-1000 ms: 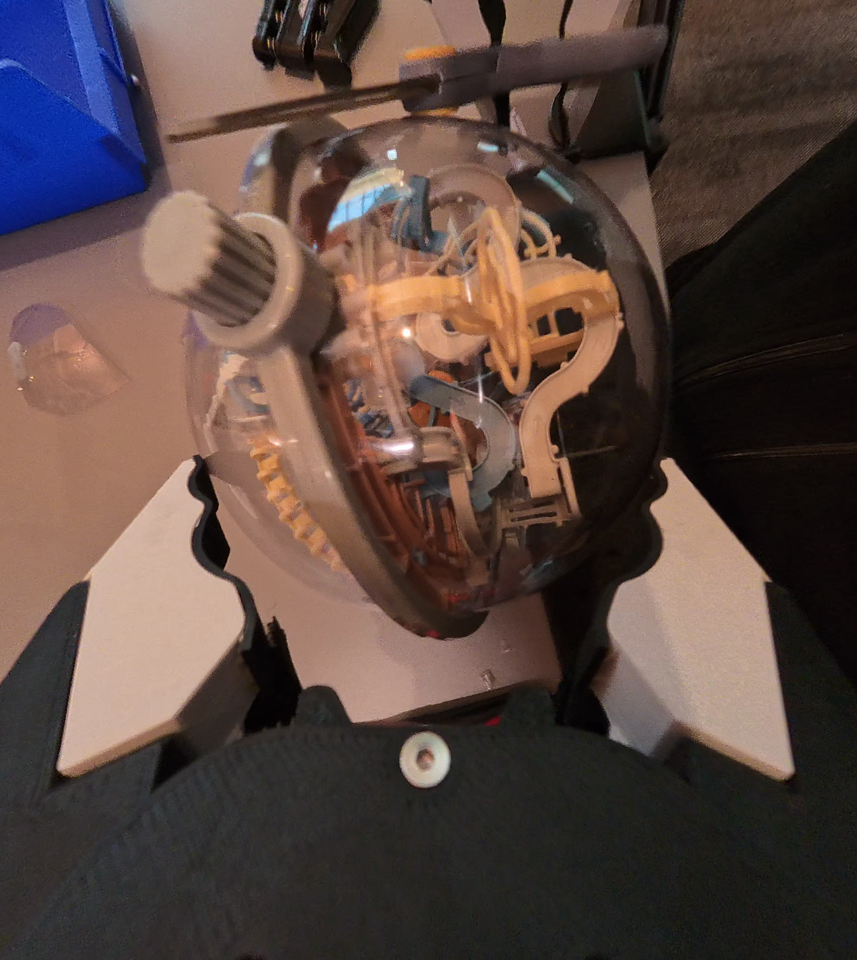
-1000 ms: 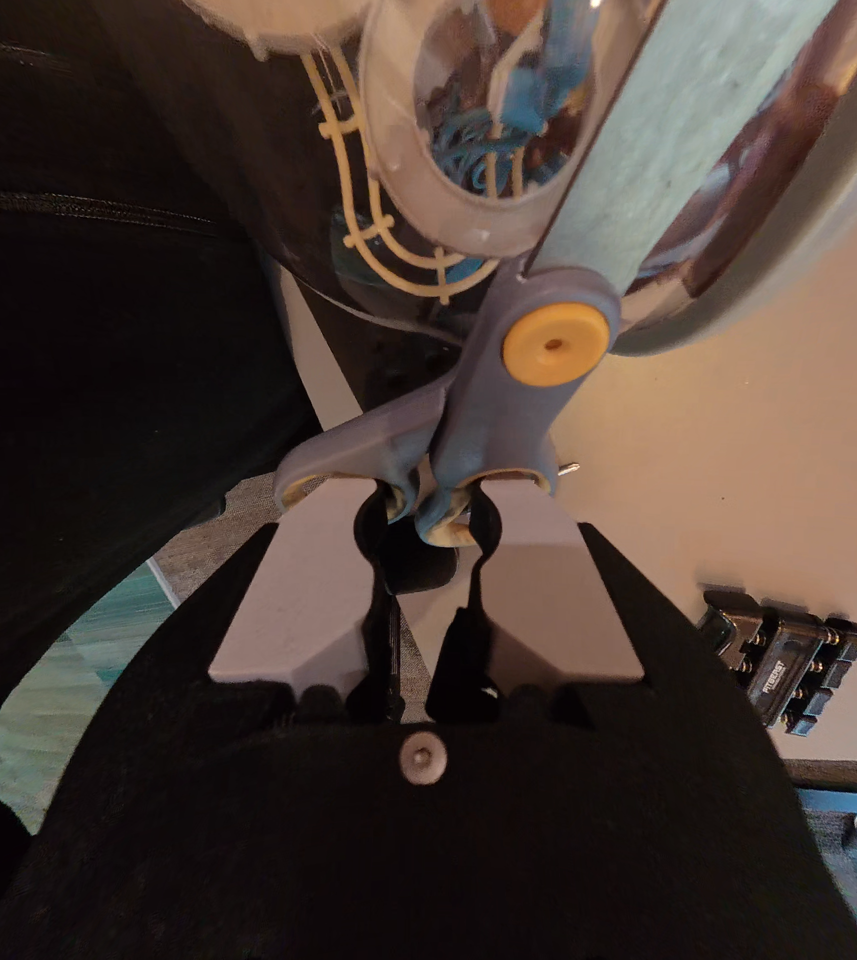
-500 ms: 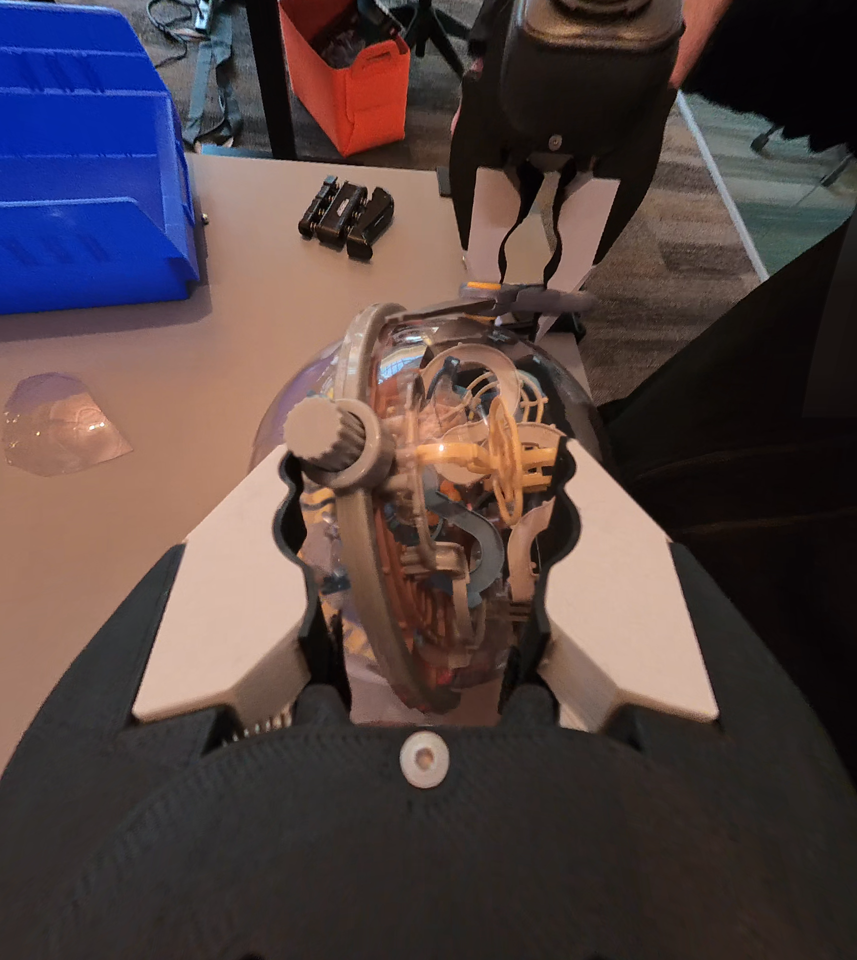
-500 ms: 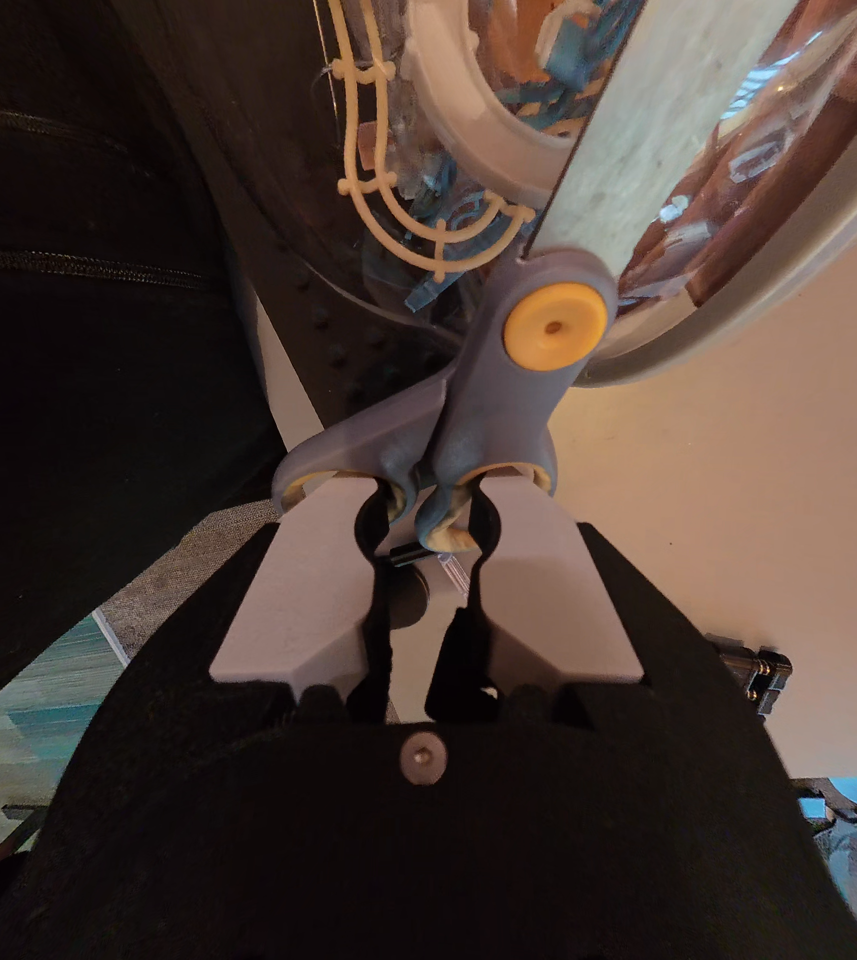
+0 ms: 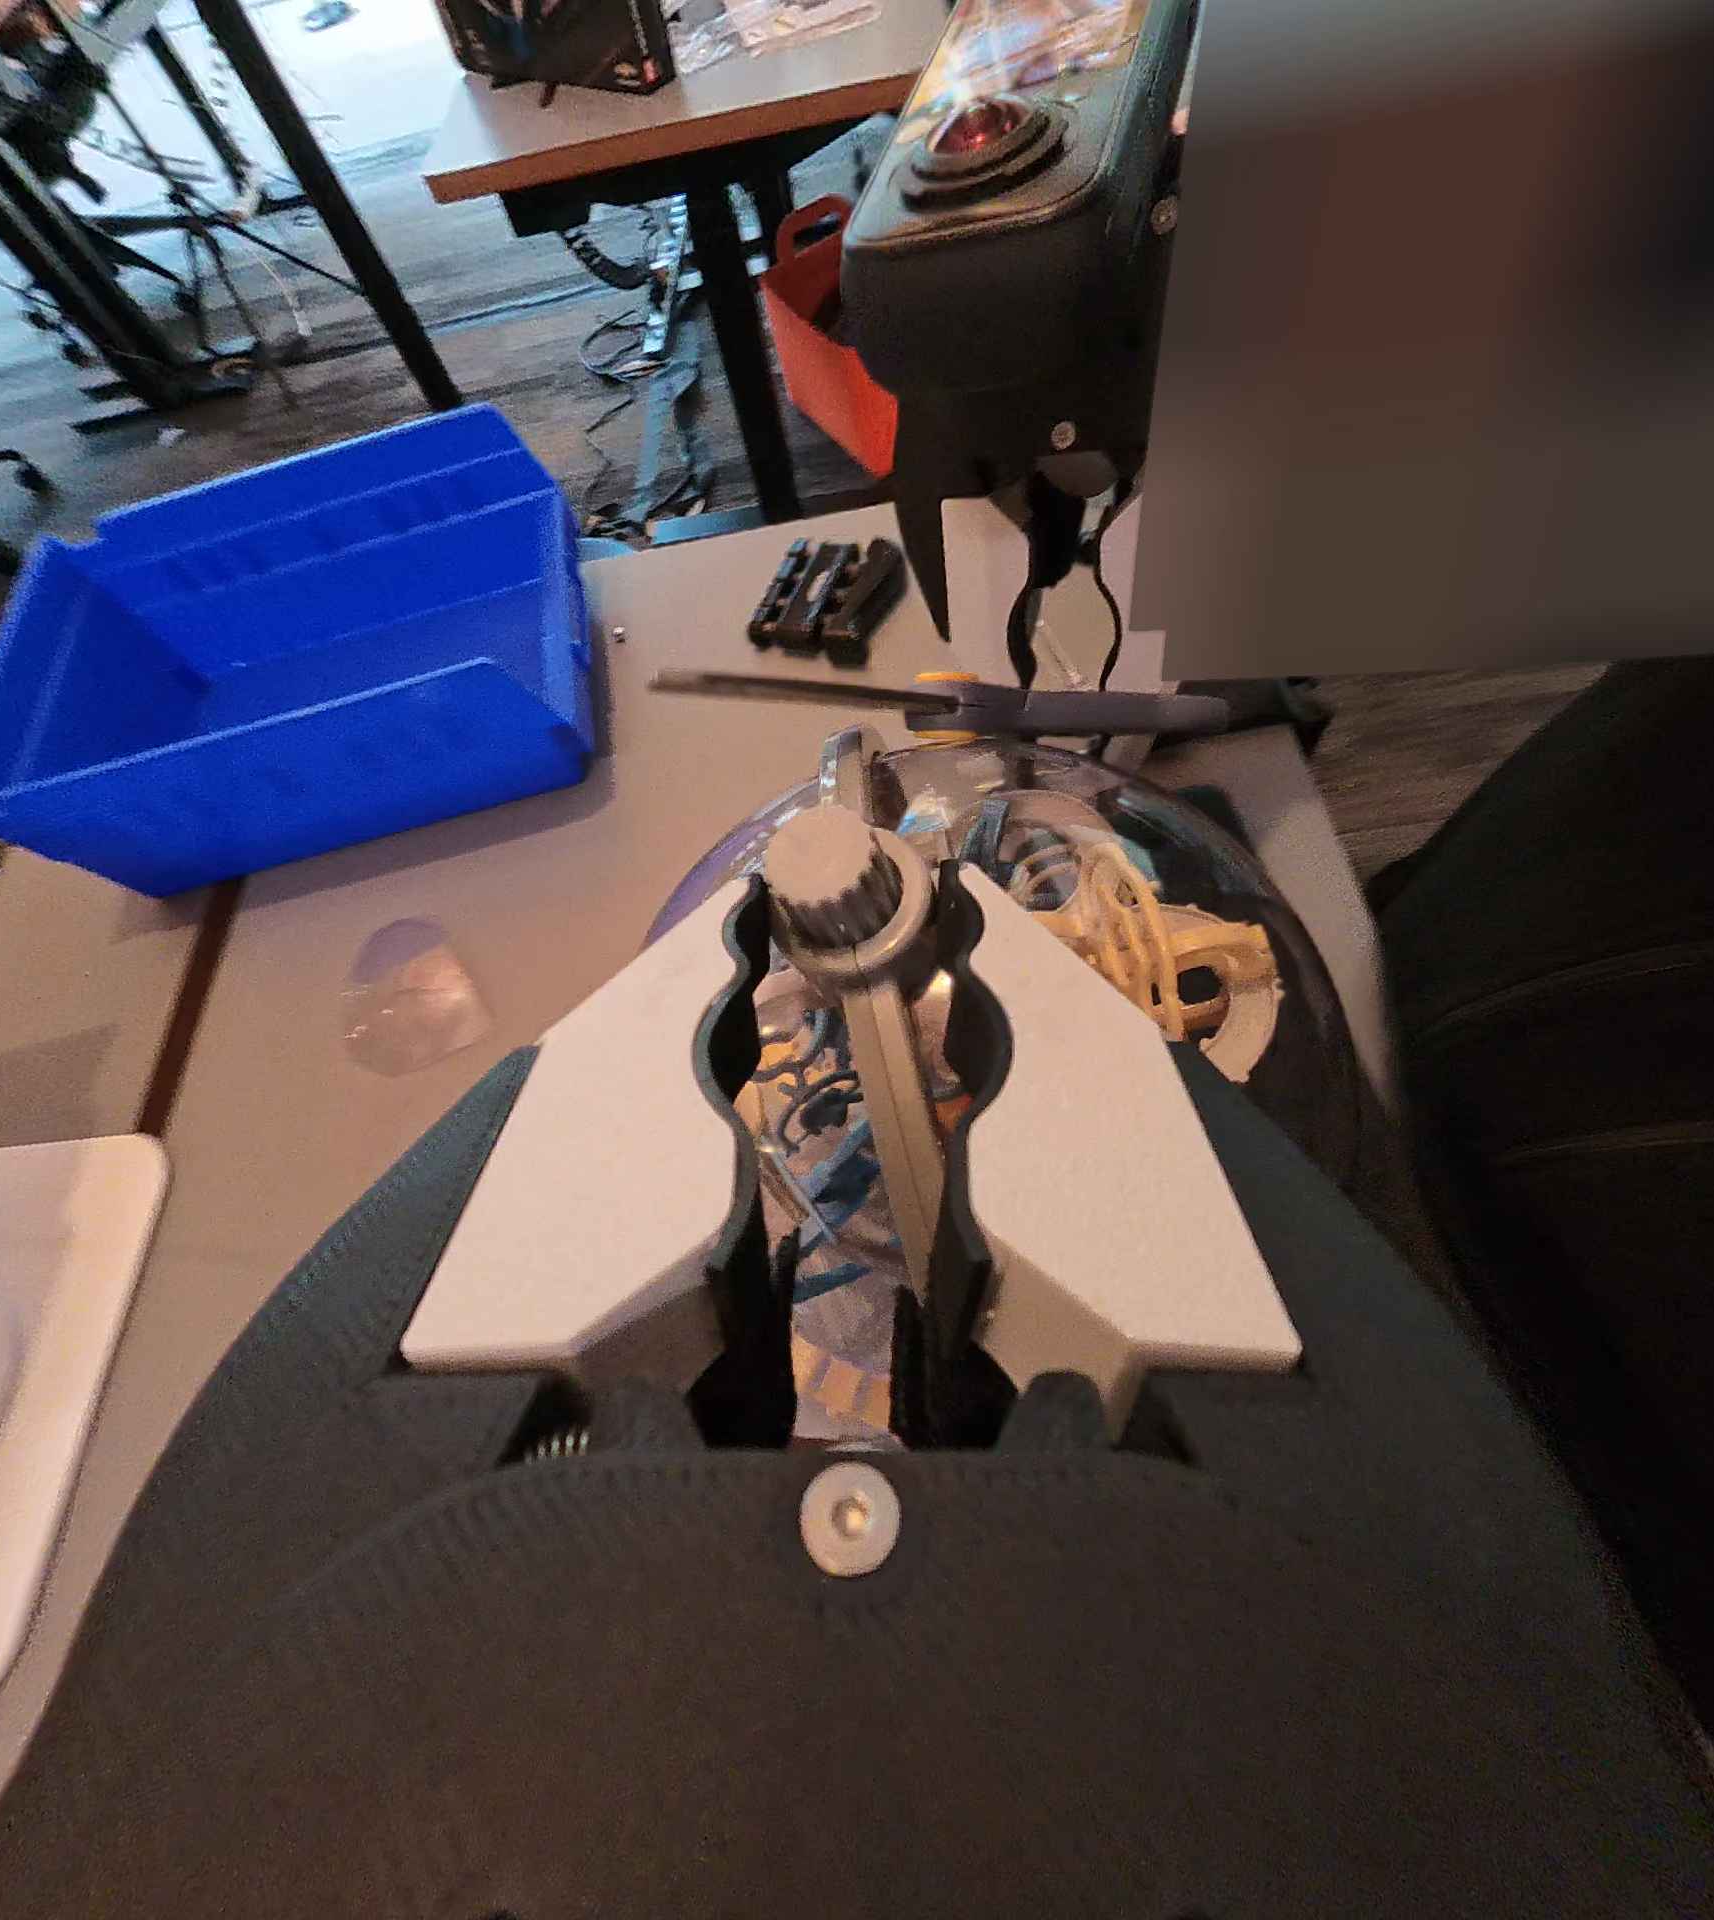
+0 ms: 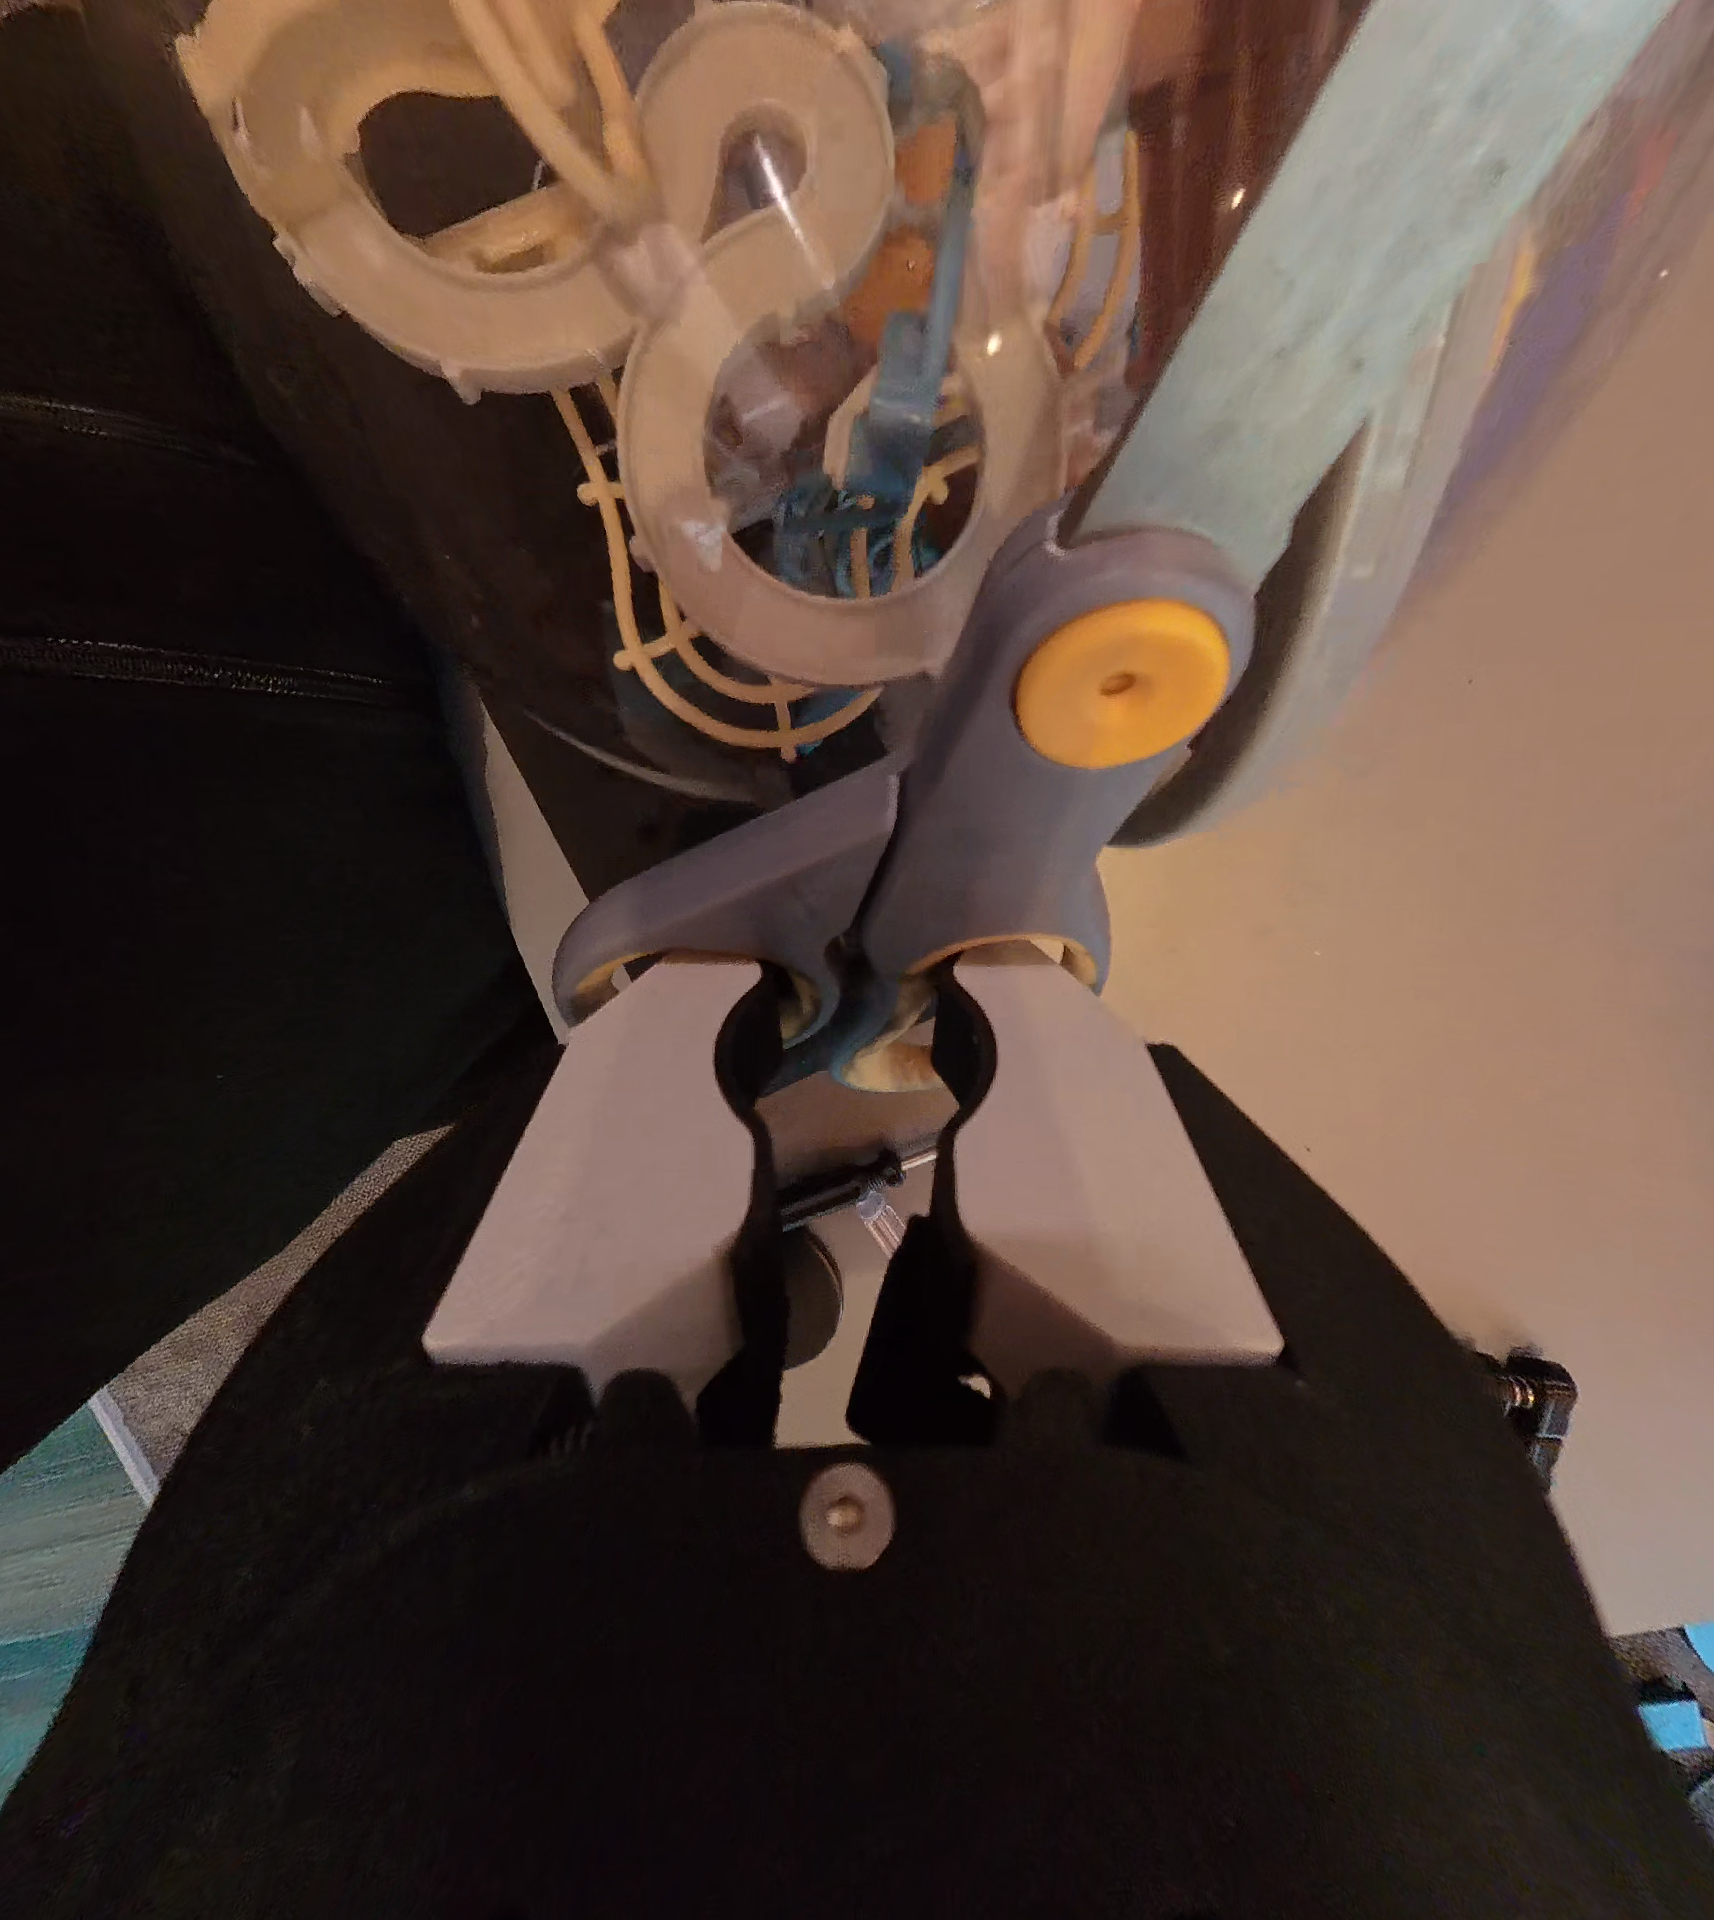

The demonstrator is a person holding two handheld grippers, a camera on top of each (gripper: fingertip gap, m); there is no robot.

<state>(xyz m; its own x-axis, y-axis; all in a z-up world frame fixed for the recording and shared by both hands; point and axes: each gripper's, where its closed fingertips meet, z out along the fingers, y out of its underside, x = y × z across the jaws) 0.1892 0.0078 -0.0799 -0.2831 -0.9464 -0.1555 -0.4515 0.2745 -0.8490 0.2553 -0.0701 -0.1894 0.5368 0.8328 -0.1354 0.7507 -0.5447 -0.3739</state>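
A clear maze ball with cream and blue tracks inside and a grey band rests at the right edge of the grey table. My left gripper is closed in on the ball's ribbed grey knob, one fingertip on each side. My right gripper is shut on the handles of grey scissors with a yellow pivot. The scissor blade lies along the ball by its grey band. In the left wrist view the scissors lie across the ball's far side, with the right gripper above them.
A blue bin stands at the back left. A black ridged block lies behind the ball. A clear plastic shard lies on the table. A white tray is at the left edge. A person's dark clothing is on the right. Tip to tip, the grippers are about 15 cm apart.
My left gripper has drawn back and up, and its jaws have narrowed from wide around the ball to close on the knob. The right gripper has kept hold of the scissors.
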